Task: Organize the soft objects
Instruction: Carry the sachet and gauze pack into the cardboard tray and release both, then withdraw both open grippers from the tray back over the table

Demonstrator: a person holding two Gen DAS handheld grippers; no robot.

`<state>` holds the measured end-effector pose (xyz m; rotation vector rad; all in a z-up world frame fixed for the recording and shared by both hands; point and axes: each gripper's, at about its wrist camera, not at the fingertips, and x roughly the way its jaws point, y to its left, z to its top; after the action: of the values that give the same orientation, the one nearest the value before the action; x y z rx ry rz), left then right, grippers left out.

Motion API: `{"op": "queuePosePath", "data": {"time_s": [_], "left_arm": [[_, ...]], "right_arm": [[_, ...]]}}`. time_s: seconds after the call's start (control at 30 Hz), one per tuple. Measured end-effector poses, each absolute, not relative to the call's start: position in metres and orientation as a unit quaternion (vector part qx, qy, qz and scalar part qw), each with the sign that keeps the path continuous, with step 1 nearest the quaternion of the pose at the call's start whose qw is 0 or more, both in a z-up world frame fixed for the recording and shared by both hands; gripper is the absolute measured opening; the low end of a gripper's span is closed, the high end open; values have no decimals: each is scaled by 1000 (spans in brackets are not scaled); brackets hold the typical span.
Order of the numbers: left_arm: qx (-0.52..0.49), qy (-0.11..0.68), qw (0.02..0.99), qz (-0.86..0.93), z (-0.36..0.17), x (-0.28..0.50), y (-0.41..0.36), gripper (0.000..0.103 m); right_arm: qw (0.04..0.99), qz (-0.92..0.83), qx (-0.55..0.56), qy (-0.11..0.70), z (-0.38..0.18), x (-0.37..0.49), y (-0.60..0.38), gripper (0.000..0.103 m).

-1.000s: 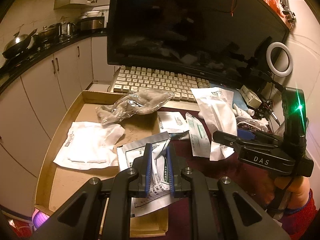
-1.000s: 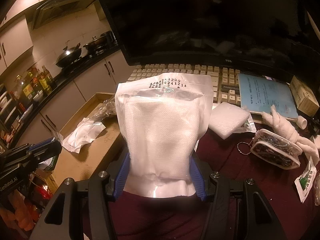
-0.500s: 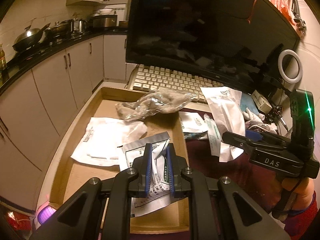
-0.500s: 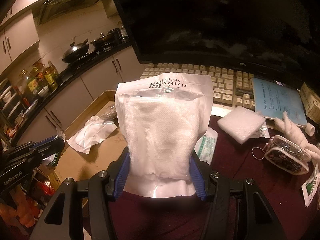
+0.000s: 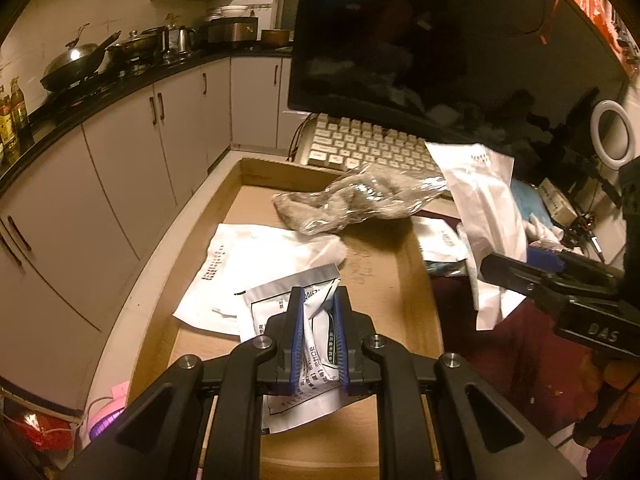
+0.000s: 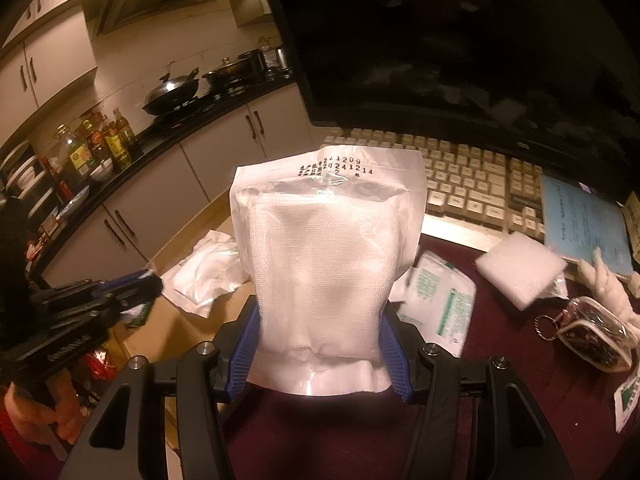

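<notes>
A worktop (image 6: 500, 364) covered in dark red cloth is seen in a dim, amber-lit kitchen. At its far edge a cream keyboard (image 5: 360, 144) is set under a large black monitor (image 5: 440, 40). A shallow cardboard tray (image 5: 384, 264) is laid at the worktop's left side, beside a run of pale cabinets (image 5: 132, 152). Above those cabinets a black counter is crowded with a wok (image 6: 172, 94), pots and oil bottles (image 6: 100, 140).

The left tongs (image 5: 318, 336) are closed on a crumpled white printed sachet (image 5: 316, 320), held over the tray. Inside the tray a flat white pouch (image 5: 256, 256) is spread, with a clear bag of grey material (image 5: 352, 204) resting across the tray's far right rim.

The right tongs (image 6: 320, 348) are clamped on the sides of a white gauze pack (image 6: 324, 264), held upright above the red cloth just to the right of the tray. On the cloth near it lie a green-printed packet (image 6: 444, 300), a white foam block (image 6: 520, 272), a blue booklet (image 6: 584, 224) and a small clear pouch with a key ring (image 6: 592, 332). A ring light (image 5: 612, 136) is seen at the right of the monitor.
</notes>
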<state>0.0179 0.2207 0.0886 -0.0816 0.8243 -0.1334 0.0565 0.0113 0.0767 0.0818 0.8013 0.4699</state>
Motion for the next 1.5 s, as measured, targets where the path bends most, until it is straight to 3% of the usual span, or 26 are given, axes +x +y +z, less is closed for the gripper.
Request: {"op": "queuePosePath", "data": {"time_s": [0.77, 1.07, 1.23, 1.33, 1.5], "left_arm": [[-66, 441, 894, -43, 44, 31, 250, 14], [-71, 444, 892, -41, 43, 30, 252, 18], [-78, 442, 893, -32, 45, 28, 255, 35], [-89, 437, 895, -21, 46, 24, 261, 61], [-101, 430, 897, -14, 52, 17, 264, 75]], "right_arm": [[847, 288, -19, 447, 23, 107, 114, 61], [849, 285, -14, 445, 17, 110, 113, 74], [851, 288, -13, 439, 23, 103, 111, 78], [858, 285, -13, 428, 31, 96, 106, 82], [868, 278, 1, 412, 46, 88, 91, 90]]}}
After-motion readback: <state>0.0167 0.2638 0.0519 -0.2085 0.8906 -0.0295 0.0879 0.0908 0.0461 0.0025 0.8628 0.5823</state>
